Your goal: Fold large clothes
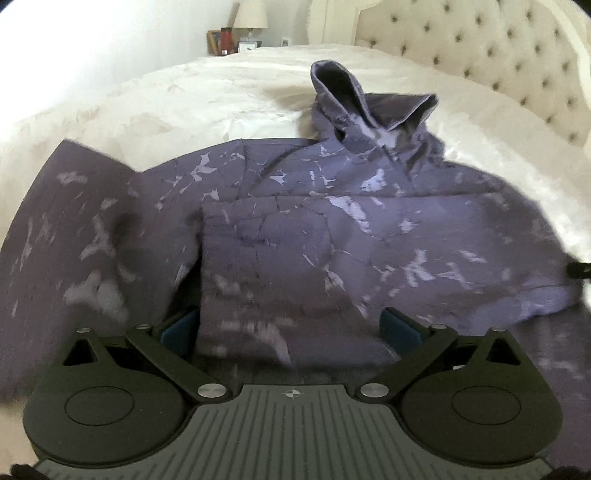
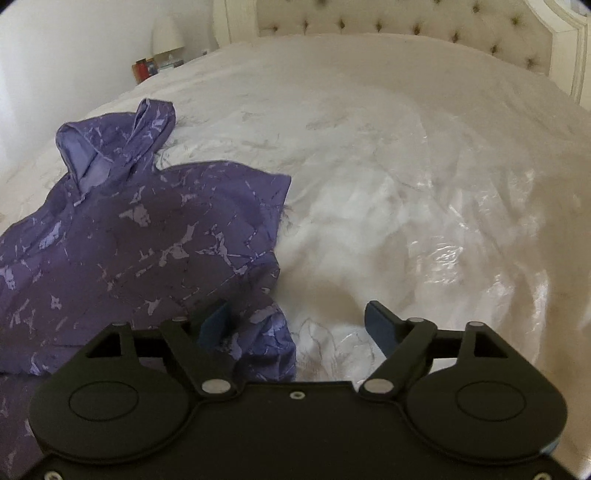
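A purple hoodie [image 1: 332, 221] of soft, matte knit, printed with pale lilac cracked-marble streaks, is lying spread on the bed [image 2: 388, 166], its body creased and partly doubled over itself. Its long axis is running from the hem near both cameras toward the tufted headboard [image 1: 498, 48], and the hood [image 1: 354, 99] is standing up in a loose peak at the far end. The left gripper [image 1: 291, 328] is sitting with jaws wide and a fold of hoodie fabric between the blue pads; whether they are pressing it I cannot tell. The right gripper [image 2: 295, 325] is standing apart, cloth touching only its left pad. The glossy, wrinkled white bedcover is reflecting light. A lamp [image 1: 250, 14] is standing on a bedside stand against a white wall.
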A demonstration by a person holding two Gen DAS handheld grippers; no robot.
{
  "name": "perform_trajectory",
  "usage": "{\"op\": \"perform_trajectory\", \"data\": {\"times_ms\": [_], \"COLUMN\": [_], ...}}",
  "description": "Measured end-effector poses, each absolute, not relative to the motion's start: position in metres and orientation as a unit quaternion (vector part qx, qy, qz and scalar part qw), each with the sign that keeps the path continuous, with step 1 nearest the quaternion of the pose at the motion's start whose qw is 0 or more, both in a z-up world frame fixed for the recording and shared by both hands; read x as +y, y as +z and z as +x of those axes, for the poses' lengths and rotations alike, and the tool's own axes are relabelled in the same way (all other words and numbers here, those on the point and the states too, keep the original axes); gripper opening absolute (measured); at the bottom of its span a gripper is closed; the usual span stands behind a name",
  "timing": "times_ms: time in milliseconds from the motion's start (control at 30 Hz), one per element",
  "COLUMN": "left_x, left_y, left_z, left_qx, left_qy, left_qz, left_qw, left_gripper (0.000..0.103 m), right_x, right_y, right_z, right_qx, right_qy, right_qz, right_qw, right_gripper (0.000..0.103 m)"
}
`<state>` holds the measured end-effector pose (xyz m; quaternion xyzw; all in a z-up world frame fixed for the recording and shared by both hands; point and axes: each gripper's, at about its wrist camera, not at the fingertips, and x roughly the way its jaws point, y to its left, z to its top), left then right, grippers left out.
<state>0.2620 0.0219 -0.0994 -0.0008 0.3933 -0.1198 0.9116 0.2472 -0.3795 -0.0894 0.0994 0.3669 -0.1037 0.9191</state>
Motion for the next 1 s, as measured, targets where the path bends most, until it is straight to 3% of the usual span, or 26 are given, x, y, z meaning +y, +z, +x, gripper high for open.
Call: {"op": "perform_trajectory", "data": {"times_ms": [267, 533, 1000], "left_x": [0.071, 0.164, 0.273], "left_y": [-0.055, -0.026, -0.033], "left_z": [0.209, 0.193, 0.174], "left_qx": [0.371, 0.367, 0.355], "left_qy": [-0.127, -0.005, 0.153], "left_qz": [0.006, -0.008, -0.08], "left_qw": [0.92, 0.93, 0.919], "left_gripper": [0.103, 0.103, 0.102], "right_x": [-0.339, -0.276, -0.231], "right_y": [-0.05, -0.044, -0.058], "right_z": [0.219, 0.194, 0.175], "right_qx": [0.32, 0.319, 0.349], "right_qy": [-0.048, 0.053, 0.107], "right_qz": [0.101, 0.122, 0.123], "right_qw": [0.941, 0.938, 0.923], "right_gripper": [0.085, 0.085, 0.086]}}
